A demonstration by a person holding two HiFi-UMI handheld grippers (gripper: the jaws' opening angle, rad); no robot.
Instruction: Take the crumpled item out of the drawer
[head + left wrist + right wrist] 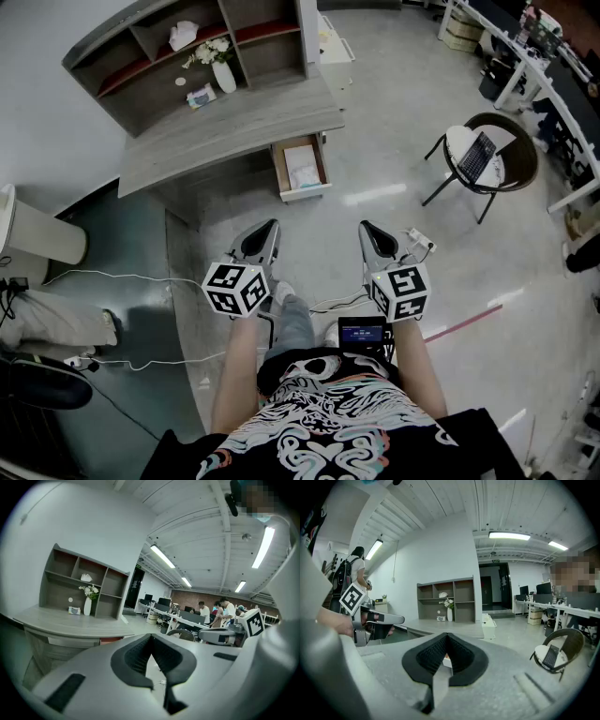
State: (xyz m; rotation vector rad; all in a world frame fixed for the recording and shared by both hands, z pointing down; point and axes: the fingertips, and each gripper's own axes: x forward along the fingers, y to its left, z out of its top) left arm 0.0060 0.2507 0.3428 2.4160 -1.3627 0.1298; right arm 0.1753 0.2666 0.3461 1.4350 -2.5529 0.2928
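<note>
- the left gripper and the right gripper are held side by side over the floor, in front of the desk and well apart from it, both pointed toward it.
- a marker cube is carried at the near end of the left gripper, and another at the near end of the right one.
- the left claw is clenched: in the left gripper view its dark pads are seen meeting at their far tips, and nothing is caught between them.
- the right claw is clenched in the same way: in the right gripper view its pads are joined at the tips, with nothing gripped.
- a thin cable is laid across the floor in front of the desk's left end.
- the drawer is pulled out from under the desk's front edge, near its right end, and is left open.
- the crumpled item, white, is seen lying inside that drawer, untouched by either gripper.
- a round chair with an open laptop on its seat is placed to the right of the desk, well apart from it.
- a white vase of flowers is stood upright on the desk top, at the foot of the shelf unit set along the desk's back edge.
</note>
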